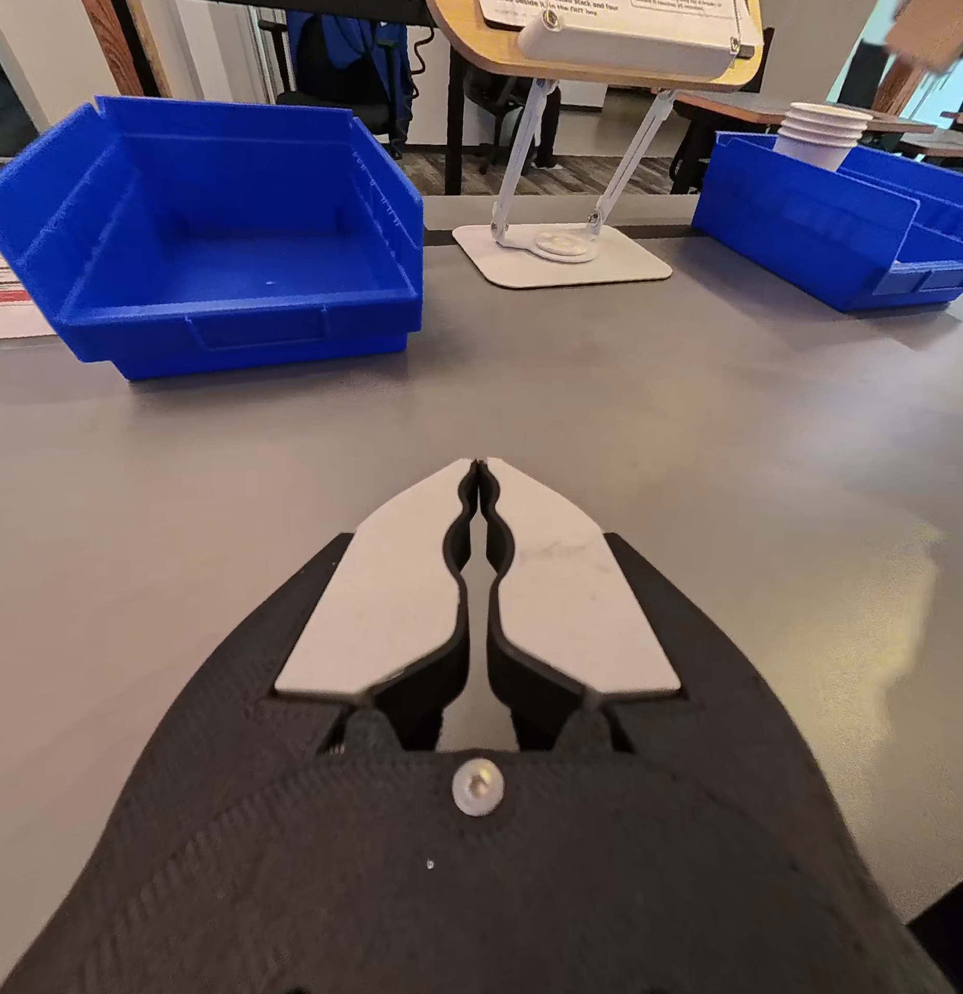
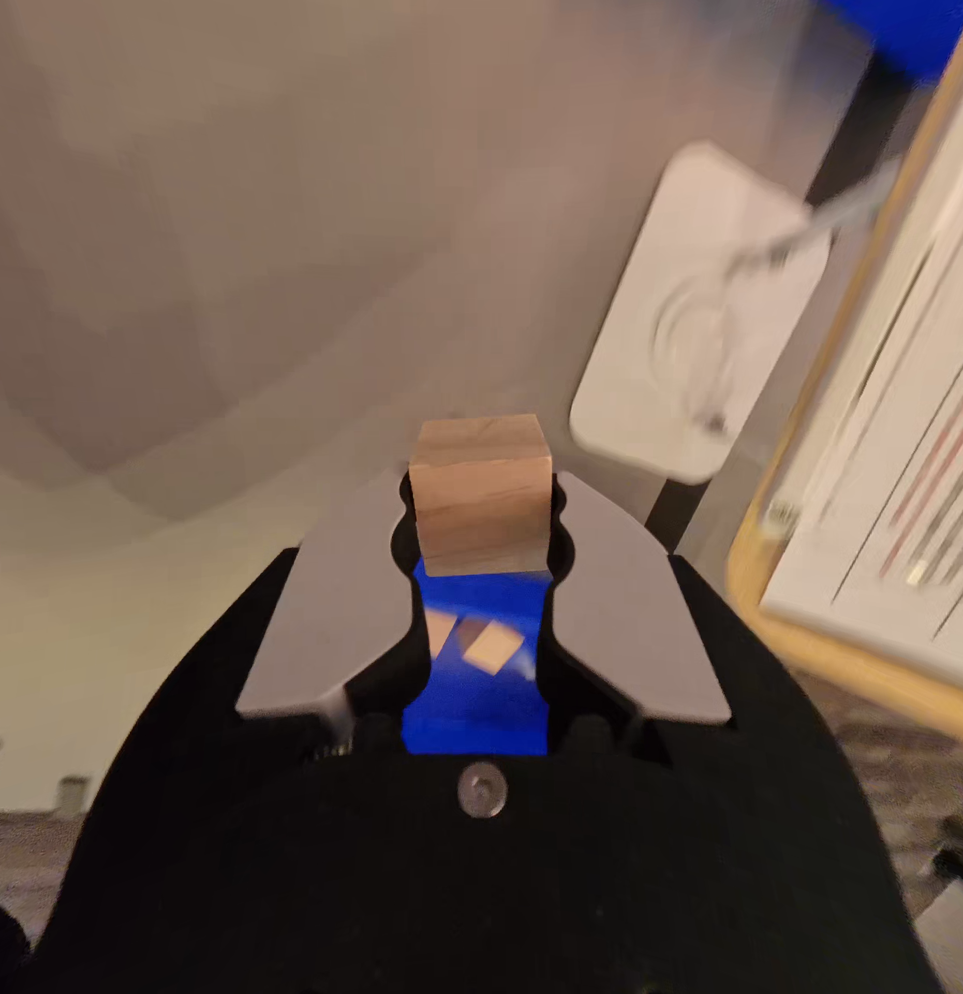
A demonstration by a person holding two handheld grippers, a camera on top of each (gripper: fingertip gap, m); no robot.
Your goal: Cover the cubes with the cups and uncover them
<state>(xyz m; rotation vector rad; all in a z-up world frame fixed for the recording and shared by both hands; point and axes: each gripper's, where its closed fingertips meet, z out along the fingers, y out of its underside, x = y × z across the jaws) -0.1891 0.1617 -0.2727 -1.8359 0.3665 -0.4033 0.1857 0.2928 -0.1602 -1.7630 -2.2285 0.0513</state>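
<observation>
My grey table (image 1: pixel 576 387) carries two blue bins: the left bin (image 1: pixel 215 242) sits empty, the right bin (image 1: pixel 823 236) holds stacked cups (image 1: pixel 820 134). My left gripper (image 1: pixel 477 463) hovers pinched together over bare table. My right gripper (image 2: pixel 482 484) clamps a cube (image 2: pixel 482 505) (blurry view), more cubes (image 2: pixel 492 651) below in blue.

Ahead and left of the left fingers (image 1: pixel 436 581), 1 bin (image 1: pixel 242 333) sits on the bench (image 1: pixel 683 430). A stand (image 1: pixel 562 258) lies straight ahead, a second bin (image 1: pixel 801 242) holding stacked cups (image 1: pixel 818 134) ahead right. Between the right fingers (image 2: pixel 350 591) sits 1 cube (image 2: pixel 482 511); more cubes (image 2: pixel 490 651) lie in a bin (image 2: pixel 473 721) beneath it.
</observation>
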